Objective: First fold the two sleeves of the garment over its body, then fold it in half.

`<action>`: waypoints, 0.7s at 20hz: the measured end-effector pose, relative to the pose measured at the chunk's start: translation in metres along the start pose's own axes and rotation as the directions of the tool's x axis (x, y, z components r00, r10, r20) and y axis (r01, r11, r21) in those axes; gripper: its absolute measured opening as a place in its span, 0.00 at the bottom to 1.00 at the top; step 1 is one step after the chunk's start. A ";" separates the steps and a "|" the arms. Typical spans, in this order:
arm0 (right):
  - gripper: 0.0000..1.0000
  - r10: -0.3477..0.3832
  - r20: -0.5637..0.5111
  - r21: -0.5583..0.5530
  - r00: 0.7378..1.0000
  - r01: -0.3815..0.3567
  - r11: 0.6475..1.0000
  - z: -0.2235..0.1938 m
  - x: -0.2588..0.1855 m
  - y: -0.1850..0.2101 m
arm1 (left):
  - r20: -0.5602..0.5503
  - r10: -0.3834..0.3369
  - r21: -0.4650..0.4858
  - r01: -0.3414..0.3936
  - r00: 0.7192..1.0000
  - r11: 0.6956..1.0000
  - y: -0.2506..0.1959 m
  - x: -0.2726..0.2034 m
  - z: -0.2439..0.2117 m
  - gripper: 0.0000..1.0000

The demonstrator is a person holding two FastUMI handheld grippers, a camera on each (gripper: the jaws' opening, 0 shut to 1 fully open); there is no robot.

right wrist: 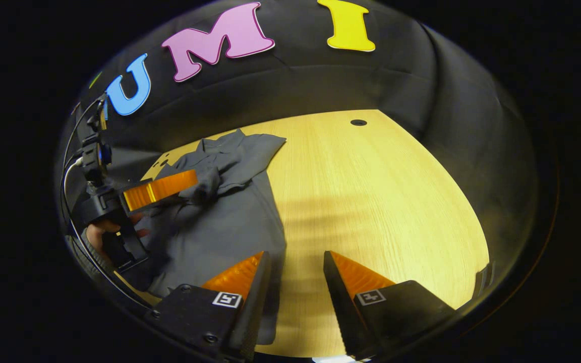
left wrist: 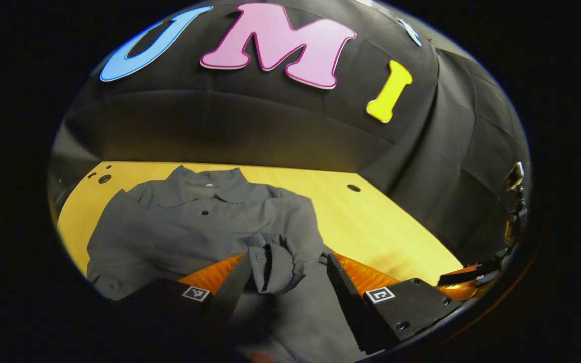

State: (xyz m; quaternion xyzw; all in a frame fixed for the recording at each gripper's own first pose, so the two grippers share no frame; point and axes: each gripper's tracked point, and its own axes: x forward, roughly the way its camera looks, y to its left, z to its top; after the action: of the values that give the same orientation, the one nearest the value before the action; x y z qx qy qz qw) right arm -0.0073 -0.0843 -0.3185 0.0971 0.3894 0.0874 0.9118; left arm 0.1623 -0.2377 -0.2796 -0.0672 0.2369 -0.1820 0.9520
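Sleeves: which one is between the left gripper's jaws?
The sleeve drawn over the shirt's body: its cuff sits between the left gripper's open jaws. The other sleeve lies at the shirt's opposite edge, away from them.

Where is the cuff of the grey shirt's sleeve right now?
In the left gripper view, the cuff sits between the left hand-held gripper fingers, over the grey shirt body.

Grey shirt [left wrist: 189,227] sleeve cuff [left wrist: 275,267] lies between spread jaws.
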 end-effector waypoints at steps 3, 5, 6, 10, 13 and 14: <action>0.67 0.010 -0.003 -0.014 1.000 -0.010 1.000 -0.004 -0.007 0.011 | -0.001 0.006 0.029 -0.006 1.000 1.000 0.015 -0.044 0.001 0.96; 0.92 0.018 -0.007 -0.014 1.000 -0.018 1.000 -0.009 -0.012 0.020 | -0.010 0.040 0.026 -0.039 0.999 0.999 0.036 -0.075 -0.003 0.96; 0.94 0.018 -0.013 -0.018 1.000 -0.019 1.000 -0.013 -0.013 0.024 | -0.016 0.057 0.016 -0.057 0.998 0.998 0.046 -0.090 -0.007 0.96; 0.95 0.013 -0.046 -0.025 0.999 -0.014 1.000 -0.035 -0.017 0.040 | -0.054 0.151 -0.013 -0.151 0.987 0.988 0.097 -0.154 -0.031 0.96; 0.95 -0.022 -0.074 -0.059 0.997 0.018 0.998 -0.055 -0.015 0.044 | -0.112 0.218 -0.001 -0.220 0.969 0.976 0.134 -0.194 -0.064 0.96; 0.95 -0.030 -0.088 -0.059 0.996 0.025 0.998 -0.061 -0.013 0.045 | -0.133 0.224 0.000 -0.226 0.965 0.974 0.142 -0.201 -0.075 0.96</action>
State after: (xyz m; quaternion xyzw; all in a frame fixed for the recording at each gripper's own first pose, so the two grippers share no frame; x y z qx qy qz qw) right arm -0.0645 -0.0376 -0.3401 0.0611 0.4283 0.0904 0.8970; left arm 0.0060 -0.0332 -0.2899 -0.0346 0.3068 -0.0750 0.9482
